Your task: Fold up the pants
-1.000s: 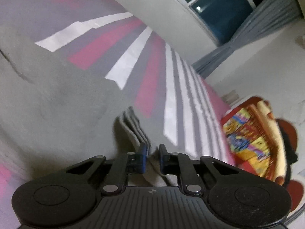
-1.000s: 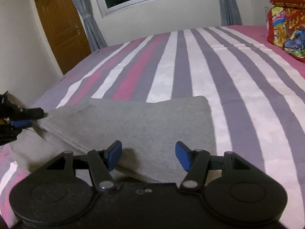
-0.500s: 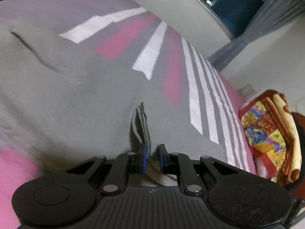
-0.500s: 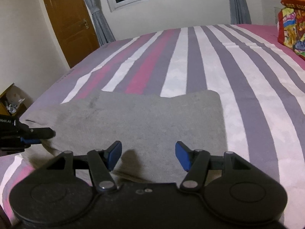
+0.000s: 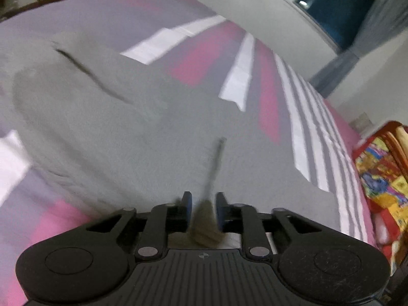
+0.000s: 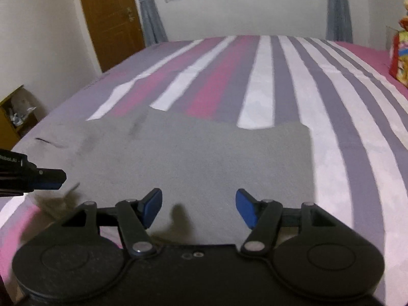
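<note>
I see the grey pants (image 6: 199,158) lying folded flat on the striped bed (image 6: 280,81), near its front edge. My left hand-held gripper (image 5: 203,202) has just been opening; a fold of the pants' edge stands between its jaws, and the blue pads (image 5: 188,204) look clear of the cloth, so it is released. My right hand-held gripper (image 6: 199,205) hangs over the pants' near edge with its jaws spread wide and nothing between them. A wooden door (image 6: 109,17) stands at the far left.
</note>
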`<move>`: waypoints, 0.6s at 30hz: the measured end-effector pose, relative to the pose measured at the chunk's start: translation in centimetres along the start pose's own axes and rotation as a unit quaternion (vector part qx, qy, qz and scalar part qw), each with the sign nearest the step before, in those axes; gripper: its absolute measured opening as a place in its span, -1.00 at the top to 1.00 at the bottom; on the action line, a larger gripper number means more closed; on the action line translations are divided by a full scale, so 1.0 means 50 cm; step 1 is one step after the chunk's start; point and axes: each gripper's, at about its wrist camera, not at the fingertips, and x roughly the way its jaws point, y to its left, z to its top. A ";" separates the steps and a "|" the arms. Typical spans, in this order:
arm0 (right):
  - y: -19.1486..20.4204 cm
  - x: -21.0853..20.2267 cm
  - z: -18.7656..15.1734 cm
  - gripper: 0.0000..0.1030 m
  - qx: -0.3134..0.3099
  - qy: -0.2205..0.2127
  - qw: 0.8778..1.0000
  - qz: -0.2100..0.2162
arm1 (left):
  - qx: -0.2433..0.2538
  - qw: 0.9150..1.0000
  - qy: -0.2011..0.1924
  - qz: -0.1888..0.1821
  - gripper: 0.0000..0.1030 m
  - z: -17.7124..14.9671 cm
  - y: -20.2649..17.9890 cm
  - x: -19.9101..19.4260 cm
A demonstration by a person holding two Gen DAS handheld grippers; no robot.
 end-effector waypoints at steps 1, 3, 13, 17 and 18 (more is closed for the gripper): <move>0.010 0.009 0.000 -0.23 -0.005 0.004 1.000 0.003 | -0.013 1.000 -0.003 0.011 0.17 0.002 0.017 -0.008; 0.035 0.047 -0.013 -0.27 -0.031 0.043 0.999 -0.002 | -0.042 0.999 -0.007 0.021 0.10 0.001 0.062 -0.027; 0.102 0.040 0.008 -0.26 -0.020 0.013 0.998 0.059 | -0.171 0.980 -0.062 0.080 -0.26 0.012 0.280 -0.119; 0.136 0.060 0.004 -0.26 -0.036 0.029 0.997 0.068 | -0.213 0.973 -0.059 0.061 -0.26 0.010 0.335 -0.089; 0.140 0.067 0.000 -0.26 -0.038 0.036 0.996 0.066 | -0.222 0.972 -0.059 0.053 -0.26 0.010 0.345 -0.079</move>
